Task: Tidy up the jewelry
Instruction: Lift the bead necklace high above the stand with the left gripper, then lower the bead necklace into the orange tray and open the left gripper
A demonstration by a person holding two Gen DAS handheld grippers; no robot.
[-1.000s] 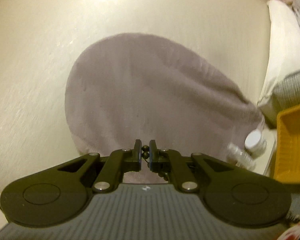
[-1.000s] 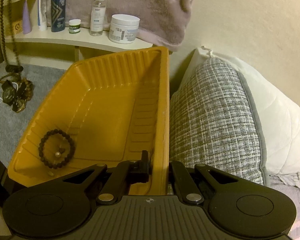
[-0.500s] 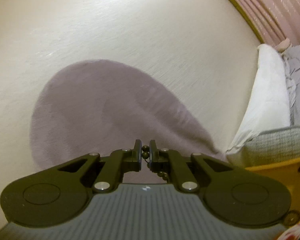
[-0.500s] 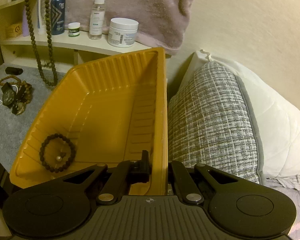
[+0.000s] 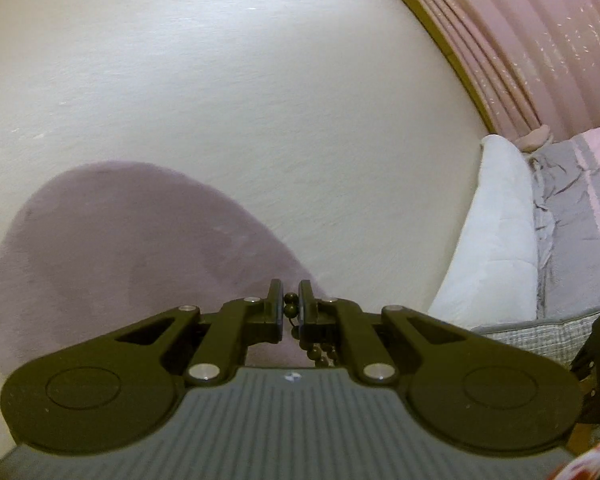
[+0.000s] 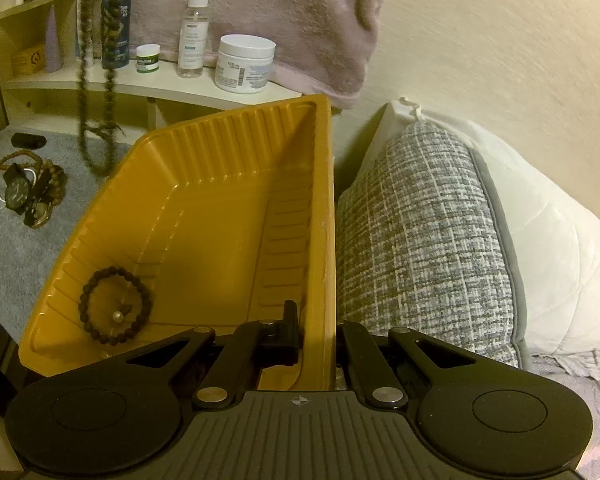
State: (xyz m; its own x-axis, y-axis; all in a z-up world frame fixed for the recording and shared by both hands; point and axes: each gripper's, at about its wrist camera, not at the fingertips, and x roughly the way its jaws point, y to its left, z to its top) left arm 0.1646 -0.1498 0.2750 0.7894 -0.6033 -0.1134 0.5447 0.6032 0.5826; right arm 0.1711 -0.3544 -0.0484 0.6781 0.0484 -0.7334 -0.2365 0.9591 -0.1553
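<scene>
The left gripper (image 5: 290, 304), clamped on a long bead necklace (image 6: 85, 80), has lifted it clear of the jewelry pile (image 6: 30, 188) — probably bound for the yellow tray (image 6: 220, 216), whose wall the right gripper (image 6: 316, 332) keeps pinched — a bead bracelet (image 6: 115, 305) already inside.

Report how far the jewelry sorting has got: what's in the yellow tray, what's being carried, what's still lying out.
Done: one dark bead bracelet lies in the yellow tray, with a small pearl-like piece inside its ring. In hand: the left gripper is shut on a long bead necklace, hanging beside the tray; the right gripper clamps the tray's rim. Left: the watch and wooden beads on the grey cover.
</scene>
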